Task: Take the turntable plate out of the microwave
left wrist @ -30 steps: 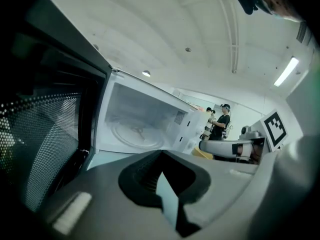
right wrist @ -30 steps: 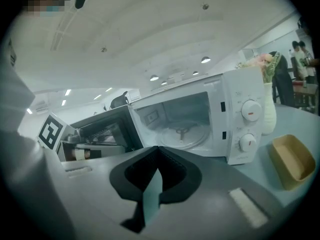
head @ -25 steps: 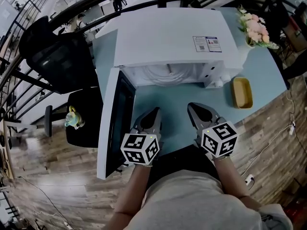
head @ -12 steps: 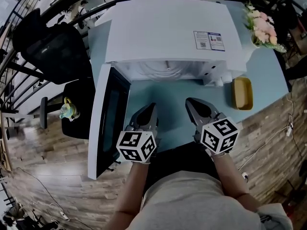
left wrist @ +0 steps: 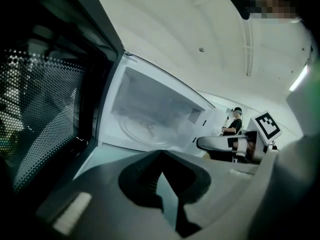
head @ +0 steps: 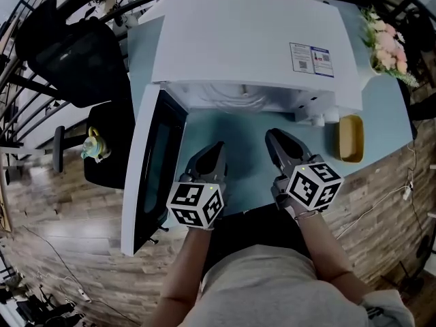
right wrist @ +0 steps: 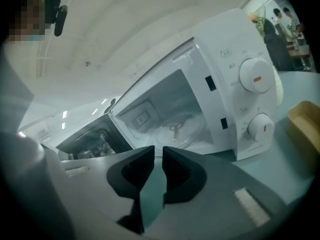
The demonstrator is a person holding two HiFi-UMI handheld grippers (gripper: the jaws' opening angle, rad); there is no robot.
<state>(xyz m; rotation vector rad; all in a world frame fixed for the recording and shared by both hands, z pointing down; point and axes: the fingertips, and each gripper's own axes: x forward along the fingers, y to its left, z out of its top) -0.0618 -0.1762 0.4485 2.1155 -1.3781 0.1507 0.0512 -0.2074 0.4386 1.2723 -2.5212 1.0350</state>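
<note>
Turntable plate (right wrist: 190,134) inside microwave (head: 252,39), beyond both grippers.
Left gripper (head: 216,147) closed, right gripper (head: 272,136) just parting, empty; blue table's (head: 238,131) front edge, wood floor (head: 61,230).

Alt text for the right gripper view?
The right gripper, its empty jaws just opening, points at an open white microwave with the glass turntable plate inside. Two dials sit on its right panel; a yellow tray lies beyond.

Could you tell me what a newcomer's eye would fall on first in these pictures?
The big white microwave stands out at the back of the pale blue table, its door swung wide open to the left, with the glass turntable plate inside. In front of it hover the left gripper, jaws together, and the right gripper, whose jaws have just been opening with nothing between them.
</note>
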